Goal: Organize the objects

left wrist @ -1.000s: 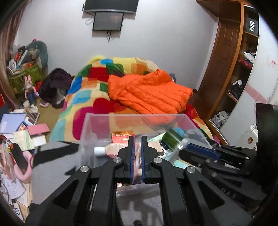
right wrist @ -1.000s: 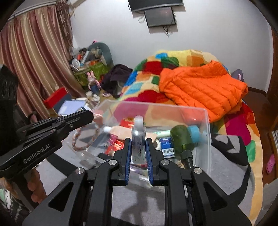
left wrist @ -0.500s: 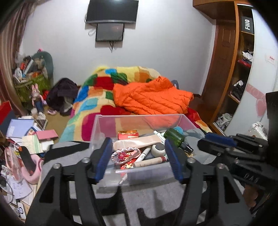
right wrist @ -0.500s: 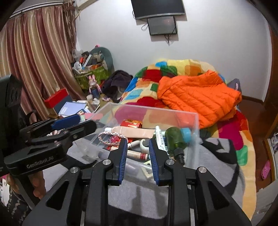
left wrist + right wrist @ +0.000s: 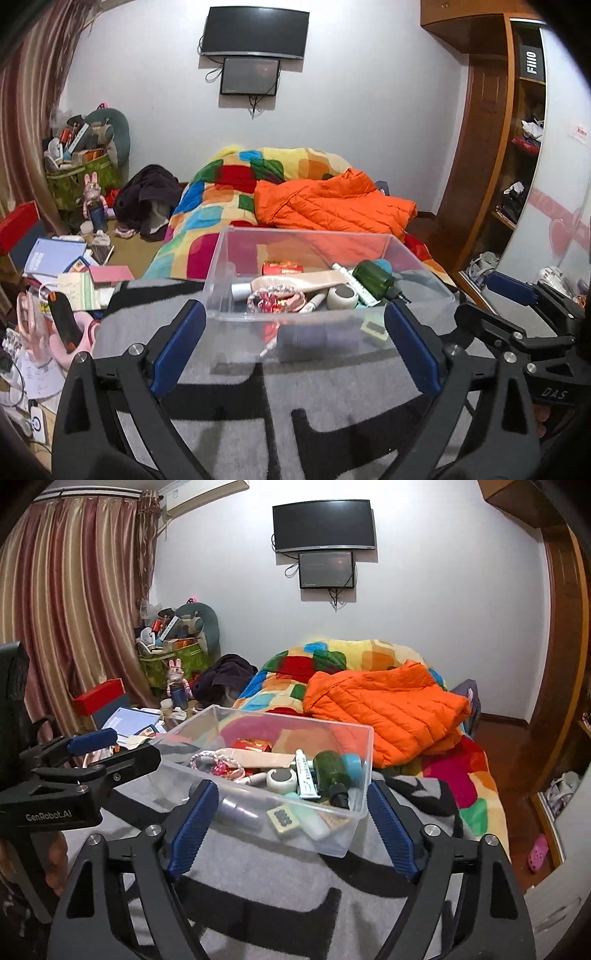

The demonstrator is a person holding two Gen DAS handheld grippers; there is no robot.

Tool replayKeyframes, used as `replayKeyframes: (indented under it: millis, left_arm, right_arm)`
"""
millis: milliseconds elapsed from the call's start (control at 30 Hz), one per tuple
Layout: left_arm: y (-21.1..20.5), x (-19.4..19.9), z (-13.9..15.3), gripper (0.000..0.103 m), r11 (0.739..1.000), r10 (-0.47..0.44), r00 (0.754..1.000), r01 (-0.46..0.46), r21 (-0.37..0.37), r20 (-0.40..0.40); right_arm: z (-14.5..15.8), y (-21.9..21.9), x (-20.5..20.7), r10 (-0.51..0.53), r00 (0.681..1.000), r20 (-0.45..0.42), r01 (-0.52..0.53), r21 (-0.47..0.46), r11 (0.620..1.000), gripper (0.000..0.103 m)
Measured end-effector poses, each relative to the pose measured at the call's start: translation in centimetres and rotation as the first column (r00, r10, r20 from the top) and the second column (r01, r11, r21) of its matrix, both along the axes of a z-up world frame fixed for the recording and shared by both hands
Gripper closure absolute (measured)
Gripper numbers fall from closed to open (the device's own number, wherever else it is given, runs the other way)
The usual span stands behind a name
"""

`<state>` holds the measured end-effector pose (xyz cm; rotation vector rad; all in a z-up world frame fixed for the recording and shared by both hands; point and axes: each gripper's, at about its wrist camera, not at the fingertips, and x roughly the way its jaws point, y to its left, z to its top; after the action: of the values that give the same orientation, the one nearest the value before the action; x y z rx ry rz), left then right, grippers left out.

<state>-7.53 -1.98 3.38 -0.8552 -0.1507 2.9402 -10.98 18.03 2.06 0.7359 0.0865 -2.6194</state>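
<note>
A clear plastic bin stands on a grey and black blanket; it also shows in the right wrist view. It holds several small items: a green bottle, a red packet, a pink hair band, a white round jar, a white tube. My left gripper is open and empty, just in front of the bin. My right gripper is open and empty, pulled back from the bin's near side.
An orange puffer jacket lies on a colourful patchwork quilt behind the bin. Books and clutter cover the floor at left. A wooden shelf unit stands at right. Curtains hang at left.
Both grippers opened wide and drew back from the bin. The clear bottle the right gripper held a second ago is no longer between its fingers.
</note>
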Motion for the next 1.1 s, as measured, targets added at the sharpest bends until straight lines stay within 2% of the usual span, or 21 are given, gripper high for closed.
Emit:
replayKeyframes:
  millis: [200, 500, 1100]
  left_arm:
    - [0.0, 0.0, -0.8, 0.005, 1.000, 0.020, 1.000, -0.020, -0.024, 0.018]
    - [0.0, -0.1, -1.4, 0.005, 1.000, 0.018, 0.999, -0.017, -0.020, 0.036]
    - [-0.1, -0.1, -1.4, 0.005, 1.000, 0.018, 0.999, -0.018, -0.015, 0.044]
  right_arm:
    - [-0.4, -0.2, 0.1, -0.002, 1.000, 0.013, 0.002, 0.014, 1.000, 0.022]
    - [-1.4, 0.0, -0.4, -0.003, 0.998, 0.059, 0.003, 0.004, 1.000, 0.022]
    - [-1.8, 0.0, -0.6, -0.003, 0.997, 0.081, 0.004, -0.011, 1.000, 0.022]
